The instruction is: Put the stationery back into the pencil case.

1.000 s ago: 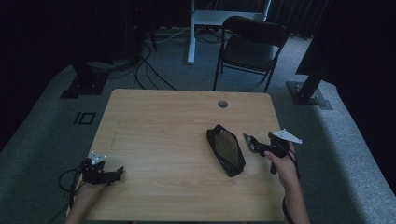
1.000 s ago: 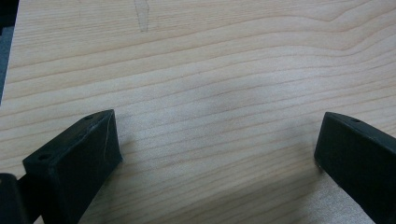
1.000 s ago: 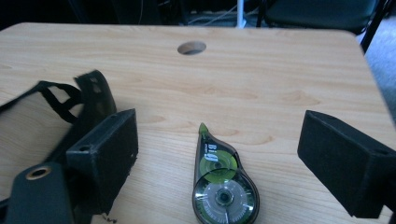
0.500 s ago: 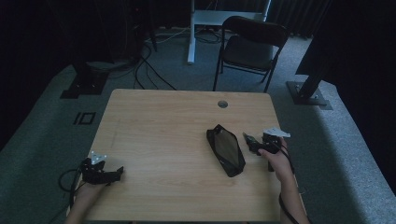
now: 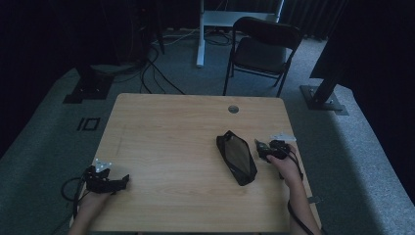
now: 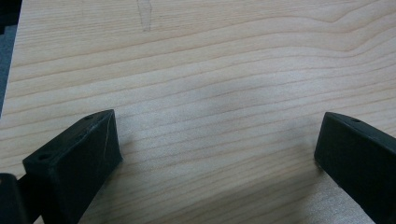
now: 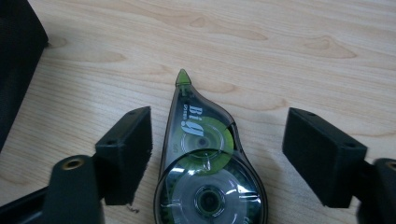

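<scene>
Two risks, I think. On the table (image 5: pixel 171 142), beside the black pouch (image 5: pixel 237 156), the correction tape roller (image 7: pixel 205 168) lies between the closing, not yet touching jaws of the right gripper (image 7: pixel 217 154); its rounded shell may slip away. The left gripper (image 6: pixel 217 154) is spread, idle.

We are in what looks like a dim recording studio or lab: a bare wooden table (image 5: pixel 171 147) on grey carpet, black curtains all round, cables (image 5: pixel 147 73) trailing past stand bases (tripod feet, perhaps), a folding chair (image 5: pixel 264 49).
</scene>
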A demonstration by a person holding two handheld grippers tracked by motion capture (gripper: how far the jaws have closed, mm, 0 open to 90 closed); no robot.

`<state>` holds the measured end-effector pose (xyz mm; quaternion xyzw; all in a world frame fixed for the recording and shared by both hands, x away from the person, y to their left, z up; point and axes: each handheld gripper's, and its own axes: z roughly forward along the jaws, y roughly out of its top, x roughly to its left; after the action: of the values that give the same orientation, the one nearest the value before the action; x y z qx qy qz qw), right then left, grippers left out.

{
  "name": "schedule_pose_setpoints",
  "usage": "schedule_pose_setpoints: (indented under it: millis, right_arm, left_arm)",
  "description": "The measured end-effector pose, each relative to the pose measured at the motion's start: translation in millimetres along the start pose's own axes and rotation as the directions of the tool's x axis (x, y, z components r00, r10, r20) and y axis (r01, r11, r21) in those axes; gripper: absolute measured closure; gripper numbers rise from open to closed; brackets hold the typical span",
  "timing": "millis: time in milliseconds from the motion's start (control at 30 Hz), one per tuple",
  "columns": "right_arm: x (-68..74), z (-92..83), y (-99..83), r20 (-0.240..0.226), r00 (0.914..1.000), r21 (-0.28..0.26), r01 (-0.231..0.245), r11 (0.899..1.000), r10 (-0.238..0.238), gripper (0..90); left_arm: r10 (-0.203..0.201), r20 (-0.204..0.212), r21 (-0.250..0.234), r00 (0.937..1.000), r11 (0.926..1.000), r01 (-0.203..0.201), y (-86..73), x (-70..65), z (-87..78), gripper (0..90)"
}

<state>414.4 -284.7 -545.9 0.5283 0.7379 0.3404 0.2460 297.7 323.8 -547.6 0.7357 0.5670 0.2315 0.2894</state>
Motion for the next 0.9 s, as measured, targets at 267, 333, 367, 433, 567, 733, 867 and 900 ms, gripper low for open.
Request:
schedule_pose_setpoints:
  millis: [267,333,367,433,567,733,867,900]
  right_arm:
    - [-0.5,2.4,-3.0,-0.023,0.9997,0.017,0.004,1.0,-0.004,36.1]
    - [0.5,1.9,-3.2,-0.023,0.9997,0.014,0.005,1.0,-0.004,40.3]
    - [1.3,1.7,-3.2,-0.021,0.9998,0.013,0.004,1.0,-0.003,44.5]
    - [4.1,0.9,-2.3,-0.016,0.9999,0.016,0.005,1.0,-0.005,48.7]
    - [8.2,1.5,-1.1,-0.009,0.9999,0.017,-0.003,1.0,0.003,49.5]
    - [9.0,-0.1,1.8,0.004,1.0,0.033,-0.005,0.999,0.005,50.1]
    - [8.6,-6.0,4.2,-0.002,0.9995,0.023,-0.03,0.999,0.03,50.2]
    - [8.7,-7.6,5.2,-0.003,0.9998,0.025,-0.022,0.999,0.022,50.2]
  left_arm:
    - [-0.001,-0.001,-0.001,1.0,1.0,0.001,0.0,-0.1,0.1,0.4]
    - [-0.001,0.0,-0.001,1.0,1.0,0.001,0.0,-0.1,0.1,0.4]
    - [-0.001,-0.001,-0.001,1.0,1.0,0.001,0.0,-0.1,0.0,0.4]
    - [0.0,0.0,0.0,1.0,1.0,0.0,0.0,-0.1,0.0,0.4]
    - [0.0,-0.001,0.0,1.0,1.0,0.0,0.0,-0.1,0.0,0.4]
    - [0.0,0.0,0.0,1.0,1.0,0.0,0.0,0.0,0.0,0.4]
    - [0.0,-0.001,0.0,1.0,1.0,0.0,0.0,-0.1,0.0,0.4]
    - [0.0,0.0,-0.001,1.0,1.0,0.0,0.0,-0.1,0.0,0.4]
